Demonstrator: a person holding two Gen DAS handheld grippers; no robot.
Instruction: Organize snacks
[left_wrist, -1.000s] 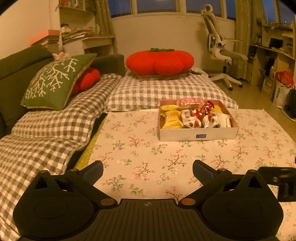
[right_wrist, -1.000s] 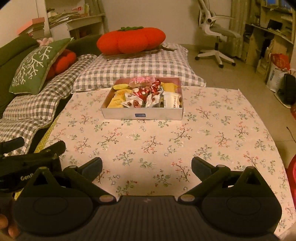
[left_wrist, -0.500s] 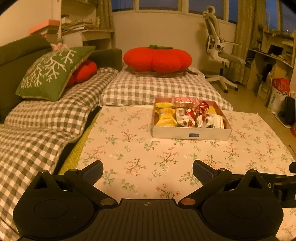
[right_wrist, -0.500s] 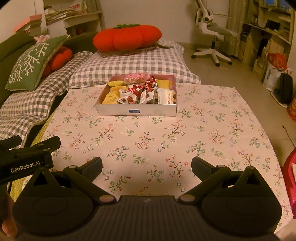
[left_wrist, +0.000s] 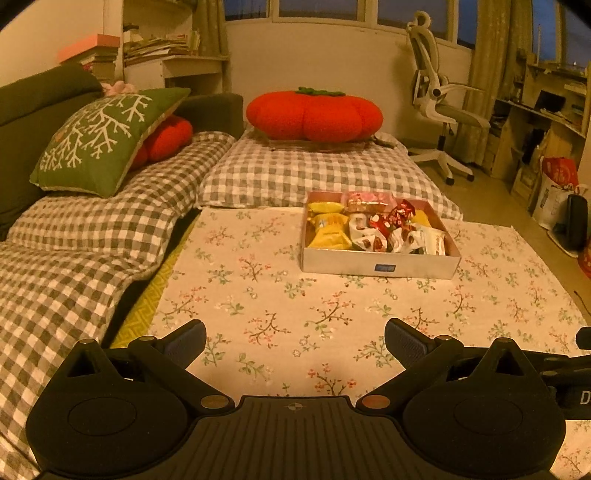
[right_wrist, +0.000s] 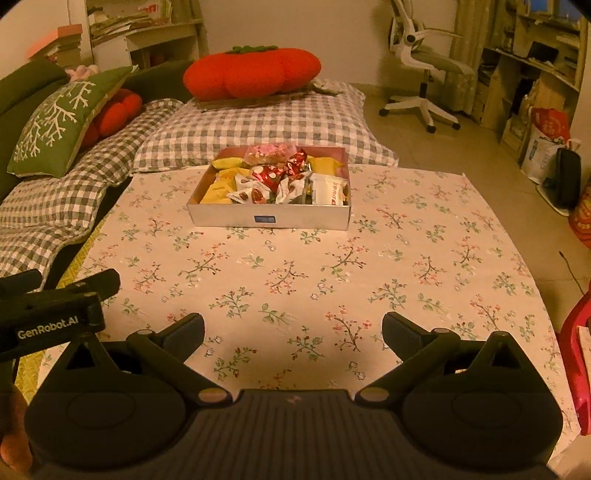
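A shallow white snack box sits toward the far side of the floral tablecloth. It holds yellow packets, red-and-white wrappers, a pink pack and a white bar. My left gripper hovers open over the near part of the cloth, well short of the box. My right gripper is open too, nothing between its fingers. The left gripper's body shows at the left of the right wrist view.
A checked cushion and green pillow line the left of the table. A big red pumpkin cushion rests on the checked mattress behind. An office chair, shelves and bags stand right. A red stool edge is near right.
Both grippers have pulled back and risen, so the box looks farther off and more of the cloth shows. Both stayed open and empty.
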